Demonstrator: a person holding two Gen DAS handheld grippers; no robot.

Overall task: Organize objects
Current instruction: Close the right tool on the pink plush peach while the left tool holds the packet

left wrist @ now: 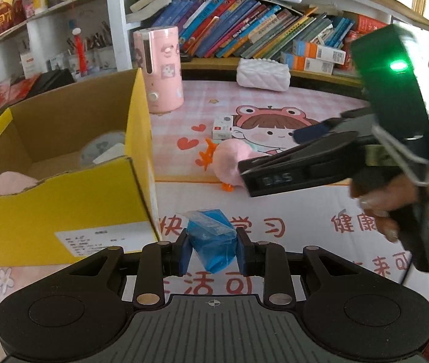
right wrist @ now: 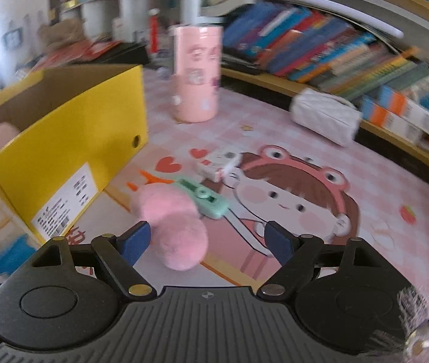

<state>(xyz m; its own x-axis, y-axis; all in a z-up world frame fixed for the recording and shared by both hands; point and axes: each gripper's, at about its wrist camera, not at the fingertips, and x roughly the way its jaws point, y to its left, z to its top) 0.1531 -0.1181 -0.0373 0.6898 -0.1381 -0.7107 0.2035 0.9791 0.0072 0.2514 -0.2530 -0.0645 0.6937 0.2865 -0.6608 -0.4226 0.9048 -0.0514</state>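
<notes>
Blue plastic-wrapped packet (left wrist: 214,246) pinched in left gripper (left wrist: 214,252), angled down beside yellow cardboard box (left wrist: 63,211). Right gripper (right wrist: 206,242) tilted down, jaws spread around fluffy pink plush toy (right wrist: 175,230) on cartoon-printed mat (right wrist: 305,242).

The counter (right wrist: 380,187) is covered with a pink checked mat printed with a cartoon girl in a frog hat, red hearts and large red characters. A yellow cardboard box (left wrist: 63,208), open at the top, stands on its left part. Behind the box, a tall pink cylinder (left wrist: 160,69) stands upright. A white quilted pouch (left wrist: 262,74) lies at the back edge, near the bookshelf. Near the middle lie a small white carton (left wrist: 222,127), a mint-green device (right wrist: 203,196), an orange plastic piece (left wrist: 206,154) and a fluffy pink toy (right wrist: 178,227), close together.
</notes>
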